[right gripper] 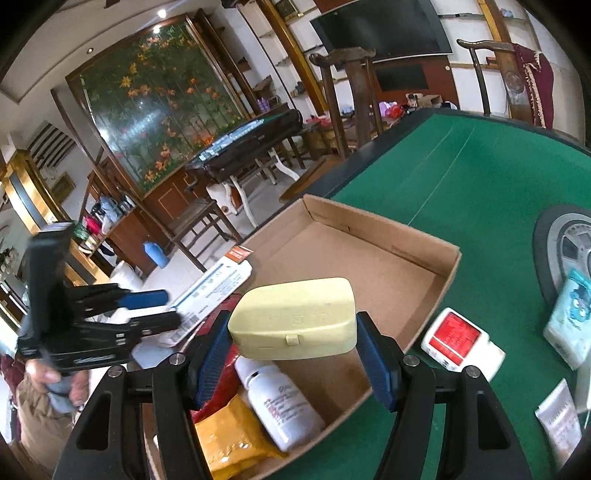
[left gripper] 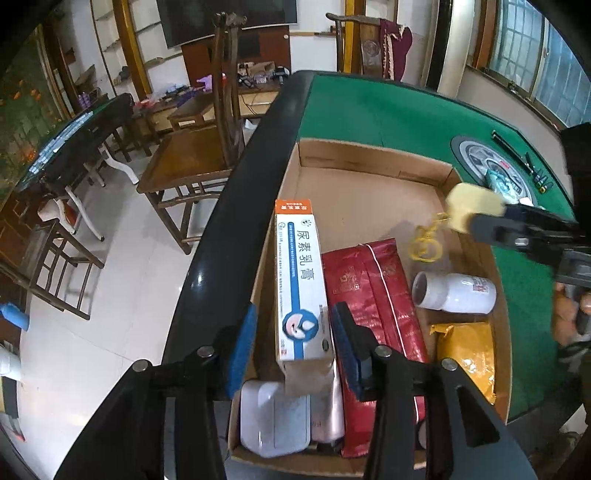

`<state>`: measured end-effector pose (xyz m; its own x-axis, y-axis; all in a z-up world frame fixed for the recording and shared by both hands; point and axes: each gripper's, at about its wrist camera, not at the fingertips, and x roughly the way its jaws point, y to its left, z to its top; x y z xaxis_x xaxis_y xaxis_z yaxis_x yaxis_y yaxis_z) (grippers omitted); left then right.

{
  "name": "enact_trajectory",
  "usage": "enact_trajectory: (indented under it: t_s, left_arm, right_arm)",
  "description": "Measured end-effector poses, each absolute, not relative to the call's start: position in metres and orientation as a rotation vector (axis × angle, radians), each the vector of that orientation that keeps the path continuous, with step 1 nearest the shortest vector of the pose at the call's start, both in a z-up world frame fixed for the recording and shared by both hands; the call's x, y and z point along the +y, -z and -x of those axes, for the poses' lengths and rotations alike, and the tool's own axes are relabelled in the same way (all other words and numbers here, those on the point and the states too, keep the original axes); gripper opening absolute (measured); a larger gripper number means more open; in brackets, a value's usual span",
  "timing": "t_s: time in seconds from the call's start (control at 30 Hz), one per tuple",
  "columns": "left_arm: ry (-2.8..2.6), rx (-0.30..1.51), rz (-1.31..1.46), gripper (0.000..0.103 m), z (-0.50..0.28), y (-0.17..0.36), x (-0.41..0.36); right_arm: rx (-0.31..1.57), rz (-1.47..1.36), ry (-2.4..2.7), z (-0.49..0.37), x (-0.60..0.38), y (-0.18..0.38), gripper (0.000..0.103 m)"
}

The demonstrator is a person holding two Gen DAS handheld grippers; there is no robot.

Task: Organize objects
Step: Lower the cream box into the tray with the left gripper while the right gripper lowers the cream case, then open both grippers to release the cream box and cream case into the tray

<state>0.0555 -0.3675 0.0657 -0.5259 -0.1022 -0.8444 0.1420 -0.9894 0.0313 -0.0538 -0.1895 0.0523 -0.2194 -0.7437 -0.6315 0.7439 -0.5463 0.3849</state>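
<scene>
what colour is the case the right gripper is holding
Pale yellow; the case shows best in the right wrist view, clamped in the right gripper.

— What stands past the green table (right gripper: 461, 177)?

— A wooden chair (left gripper: 192, 155) just beside its dark edge, on a pale tiled floor (left gripper: 122, 266). A second chair (right gripper: 513, 81) at the far side has a dark red cloth (right gripper: 535, 77) hung over its back.

— And on the walls?

— A dark television (right gripper: 384, 29), a big panel of orange flowers (right gripper: 159, 99), and a window (left gripper: 535, 62) on the right.

— Anything low down?

— A blue bottle (right gripper: 155, 254) on the floor.
</scene>
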Motion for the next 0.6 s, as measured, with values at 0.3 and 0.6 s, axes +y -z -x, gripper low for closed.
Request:
enact_trajectory:
  t_s: [0.3,0.6]
  left_arm:
    - [2.637,0.196,-1.288,0.044,-0.088,-0.084,-0.373]
    - [2.718,0.382,-1.068,0.055,-0.129,-0.114,-0.354]
  right_arm:
    - [0.153,-0.971,1.959,0.048,-0.205,-0.030,0.071]
    - [0.257,-0.923,1.946,0.031,-0.207,-0.031,0.071]
